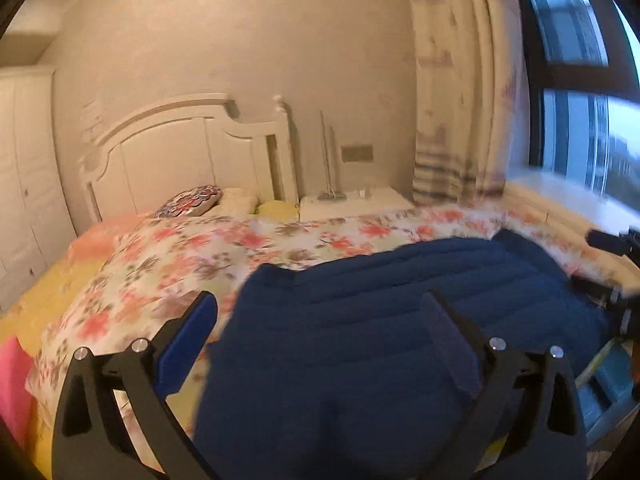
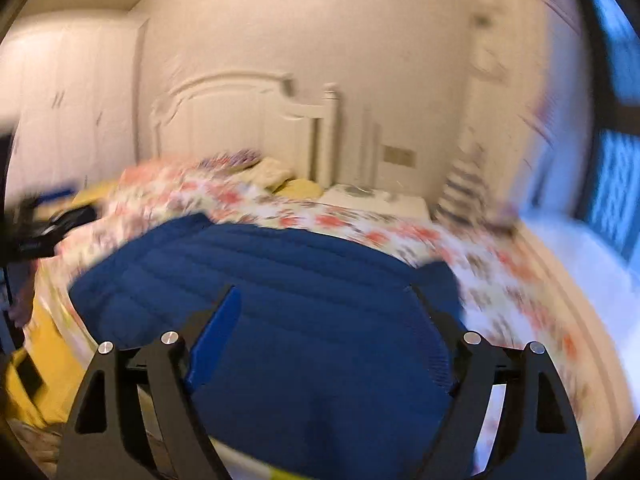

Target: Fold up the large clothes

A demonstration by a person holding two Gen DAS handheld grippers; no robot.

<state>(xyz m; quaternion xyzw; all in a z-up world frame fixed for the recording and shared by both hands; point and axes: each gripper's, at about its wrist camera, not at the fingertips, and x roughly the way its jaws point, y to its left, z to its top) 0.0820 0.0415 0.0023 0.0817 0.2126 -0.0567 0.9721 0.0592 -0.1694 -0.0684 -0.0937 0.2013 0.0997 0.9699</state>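
two grippers hang over a dark blue quilted jacket (image 1: 400,320) that lies spread on the floral bedspread (image 1: 180,256) at the near end of the bed. the left gripper (image 1: 320,316) has its jaws spread wide, one blue pad (image 1: 188,344) over the bedspread just off the jacket's edge, the other over the jacket. the right gripper (image 2: 324,308) is spread too, both pads above the blue cloth, neither pinching it. beyond stand a white headboard (image 1: 176,152), a patterned pillow (image 1: 192,200), a white nightstand (image 1: 352,204) and a curtain (image 1: 452,80) beside the window (image 1: 580,80). the right wrist view is blurred.
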